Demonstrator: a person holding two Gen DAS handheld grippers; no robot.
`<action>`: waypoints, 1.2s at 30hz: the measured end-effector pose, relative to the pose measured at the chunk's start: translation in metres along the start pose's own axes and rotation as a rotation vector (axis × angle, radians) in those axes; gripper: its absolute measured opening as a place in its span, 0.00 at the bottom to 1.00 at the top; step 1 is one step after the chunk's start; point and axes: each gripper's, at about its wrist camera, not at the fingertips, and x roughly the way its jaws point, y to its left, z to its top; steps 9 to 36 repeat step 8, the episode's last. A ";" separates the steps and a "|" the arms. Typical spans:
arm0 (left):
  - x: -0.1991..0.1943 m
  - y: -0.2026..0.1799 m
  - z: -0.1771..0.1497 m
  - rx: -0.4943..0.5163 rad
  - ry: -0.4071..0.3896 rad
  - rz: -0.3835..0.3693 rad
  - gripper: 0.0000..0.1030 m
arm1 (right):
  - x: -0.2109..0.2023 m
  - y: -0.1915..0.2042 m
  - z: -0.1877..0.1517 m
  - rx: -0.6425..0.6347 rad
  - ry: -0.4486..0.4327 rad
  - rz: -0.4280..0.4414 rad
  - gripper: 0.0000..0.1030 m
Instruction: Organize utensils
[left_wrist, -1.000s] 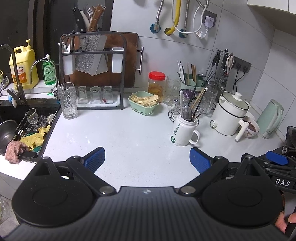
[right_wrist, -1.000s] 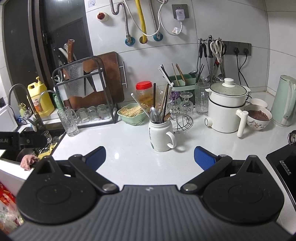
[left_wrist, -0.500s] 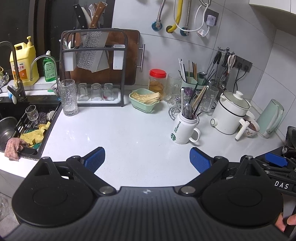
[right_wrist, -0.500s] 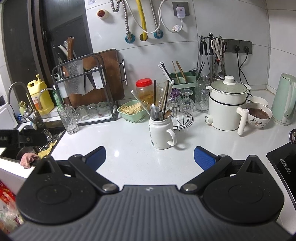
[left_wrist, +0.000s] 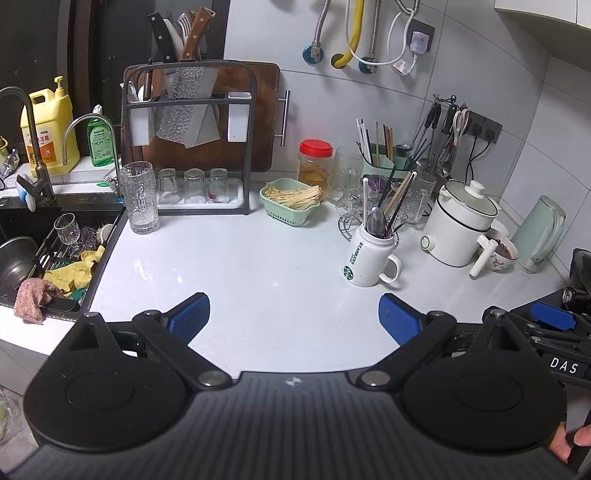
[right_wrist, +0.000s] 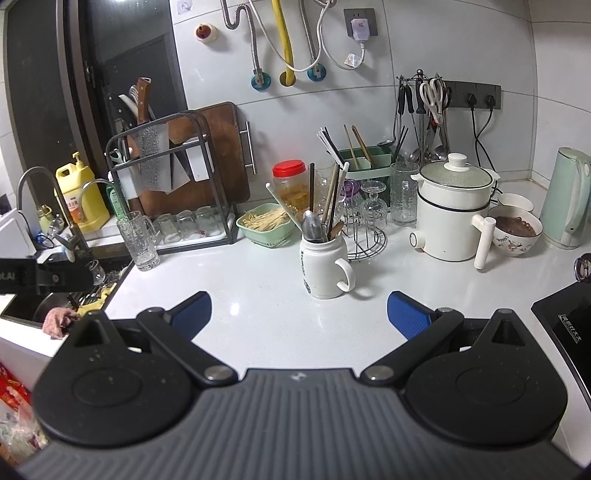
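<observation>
Mug (left_wrist: 369, 258) of utensils sits a little farther from both cameras than it did a second ago, and more of the white counter (left_wrist: 258, 266) shows in front of it; both grippers have drawn back slightly, while nothing on the counter itself has shifted.

The left gripper (left_wrist: 293, 317) hangs over bare counter in front of the mug, its blue fingertips spread wide with nothing between them. The right gripper (right_wrist: 299, 314) is likewise spread wide and empty, just in front of the mug (right_wrist: 325, 266). At the lower right edge of the left view, fingertips of a hand (left_wrist: 576, 443) show.

The mug is white with a green round logo and dark lettering down its side, upright, handle turned to the right. A metal spoon (right_wrist: 313, 227) stands in it bowl up, with several chopsticks (right_wrist: 334, 192), dark, wooden and white, leaning out above the rim.

Just behind the mug stands a wire rack (right_wrist: 365, 236) of upturned glasses. Behind that, against the wall, is a green holder (right_wrist: 365, 158) with more chopsticks. Left of the mug is a green basket (right_wrist: 264, 223) of thin sticks and a red-lidded jar (right_wrist: 291, 184). Right of the mug is a white lidded cooking pot (right_wrist: 452, 214). Farther left of the mug, a dark rack (left_wrist: 188, 147) holds knives and small glasses beside the sink (left_wrist: 40, 258).
</observation>
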 end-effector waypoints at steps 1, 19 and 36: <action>-0.002 0.000 0.000 0.001 -0.002 -0.001 0.97 | 0.000 0.001 0.001 0.002 -0.002 0.000 1.00; -0.004 0.000 0.002 -0.009 -0.012 -0.014 0.97 | -0.002 0.007 0.005 -0.014 -0.020 -0.002 1.00; -0.004 0.000 0.002 -0.009 -0.012 -0.014 0.97 | -0.002 0.007 0.005 -0.014 -0.020 -0.002 1.00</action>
